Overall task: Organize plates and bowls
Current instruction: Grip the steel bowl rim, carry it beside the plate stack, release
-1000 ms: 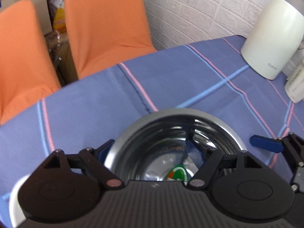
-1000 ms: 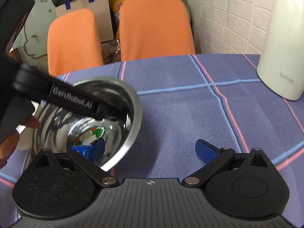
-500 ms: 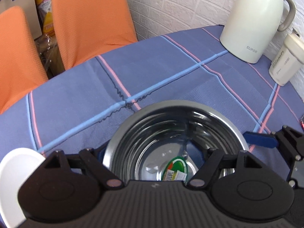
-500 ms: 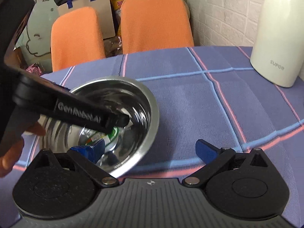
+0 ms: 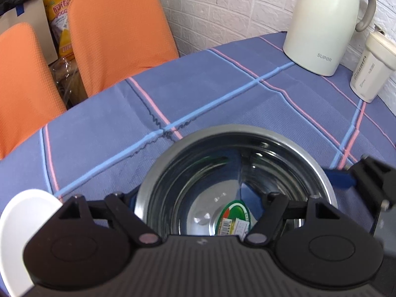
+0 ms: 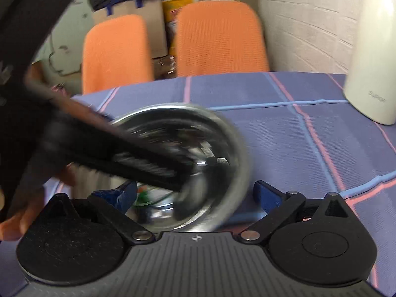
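A steel bowl (image 5: 284, 163) with a green sticker on its bottom sits between the fingers of my left gripper (image 5: 190, 193). One finger lies outside the bowl's left wall and the other reaches inside, so the gripper is shut on that wall. In the right wrist view the bowl (image 6: 230, 133) is blurred, and the left gripper's black finger (image 6: 111, 148) crosses into it. My right gripper (image 6: 195, 193) is open, its left finger over the bowl's inside and its right finger outside the rim. A white plate (image 5: 24, 222) lies at the lower left.
The table carries a blue checked cloth (image 5: 222, 94). A cream SUPOR jug (image 5: 321, 22) and a small white canister (image 5: 371, 71) stand at the back right by the brick wall. Two orange chairs (image 5: 116, 32) stand behind the table. A hand (image 6: 14, 222) holds the left gripper.
The bowl has travelled with my left gripper away from the chair-side edge toward the table's middle. The jug, canister and white plate have come into the left wrist view. The right gripper followed, still open.
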